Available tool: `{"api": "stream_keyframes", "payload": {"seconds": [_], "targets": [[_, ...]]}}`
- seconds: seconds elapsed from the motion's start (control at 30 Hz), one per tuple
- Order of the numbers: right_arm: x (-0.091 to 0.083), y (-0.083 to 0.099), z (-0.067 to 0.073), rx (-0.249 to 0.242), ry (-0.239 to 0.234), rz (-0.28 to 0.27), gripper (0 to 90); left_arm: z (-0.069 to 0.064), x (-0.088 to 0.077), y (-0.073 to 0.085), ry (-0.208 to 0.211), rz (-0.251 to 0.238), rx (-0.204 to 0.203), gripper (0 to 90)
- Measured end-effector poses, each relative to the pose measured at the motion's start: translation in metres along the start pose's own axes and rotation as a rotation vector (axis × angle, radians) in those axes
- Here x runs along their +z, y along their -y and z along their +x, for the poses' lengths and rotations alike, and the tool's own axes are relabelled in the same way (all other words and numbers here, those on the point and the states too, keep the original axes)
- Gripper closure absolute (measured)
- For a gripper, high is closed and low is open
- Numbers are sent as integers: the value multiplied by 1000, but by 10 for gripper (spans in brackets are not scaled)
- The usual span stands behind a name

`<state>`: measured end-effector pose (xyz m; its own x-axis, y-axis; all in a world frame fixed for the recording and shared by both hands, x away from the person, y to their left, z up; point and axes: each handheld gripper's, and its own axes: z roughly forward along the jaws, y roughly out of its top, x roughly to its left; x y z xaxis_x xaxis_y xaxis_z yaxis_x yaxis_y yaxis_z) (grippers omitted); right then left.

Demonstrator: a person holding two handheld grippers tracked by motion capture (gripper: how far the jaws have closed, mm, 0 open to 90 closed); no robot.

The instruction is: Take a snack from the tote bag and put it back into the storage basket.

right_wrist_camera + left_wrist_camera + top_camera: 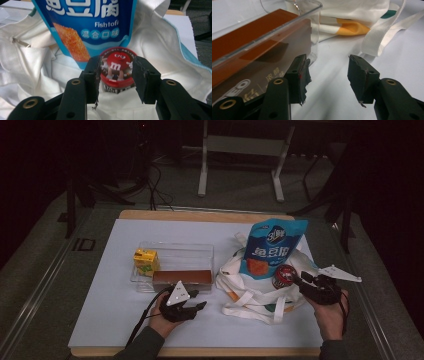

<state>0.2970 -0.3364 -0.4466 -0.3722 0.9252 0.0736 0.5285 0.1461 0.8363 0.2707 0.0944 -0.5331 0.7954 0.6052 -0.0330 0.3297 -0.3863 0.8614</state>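
Note:
A small tub with a red M&M's lid (pixel 117 66) sits between the pads of my right gripper (pixel 116 75), which is shut on it just above the white tote bag (pixel 37 62). In the high view that tub (pixel 284 276) and right gripper (pixel 295 279) are at the bag's right side, in front of a blue fish tofu pouch (pixel 272 247) that stands in the bag. My left gripper (pixel 328 75) is open with nothing between its fingers, low over the table beside the corner of a clear plastic container (pixel 307 11). A long brown box (pixel 249 37) lies inside that container.
The clear container (pixel 175 251) also holds a yellow drink carton (pixel 145 261) at its left end. The tote bag's straps (pixel 250 310) trail over the white mat toward the front edge. In the left gripper view, a strap (pixel 387 35) lies ahead on the right.

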Motion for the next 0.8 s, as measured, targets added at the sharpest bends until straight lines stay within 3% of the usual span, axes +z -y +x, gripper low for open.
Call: {"api": "stream_keyframes", "payload": {"seconds": [0.13, 0.27, 0.57, 0.8], "targets": [[4, -6, 0, -2, -9, -1, 583, -1, 4, 1, -2, 11, 12, 493], [8, -12, -2, 14, -54, -17, 573, -2, 5, 2, -4, 11, 14, 492], [19, -25, -5, 1, -48, -9, 544, -3, 5, 2, -3, 12, 16, 489], [29, -41, -9, 3, -85, -10, 459, -2, 5, 2, -4, 15, 12, 488]]}}
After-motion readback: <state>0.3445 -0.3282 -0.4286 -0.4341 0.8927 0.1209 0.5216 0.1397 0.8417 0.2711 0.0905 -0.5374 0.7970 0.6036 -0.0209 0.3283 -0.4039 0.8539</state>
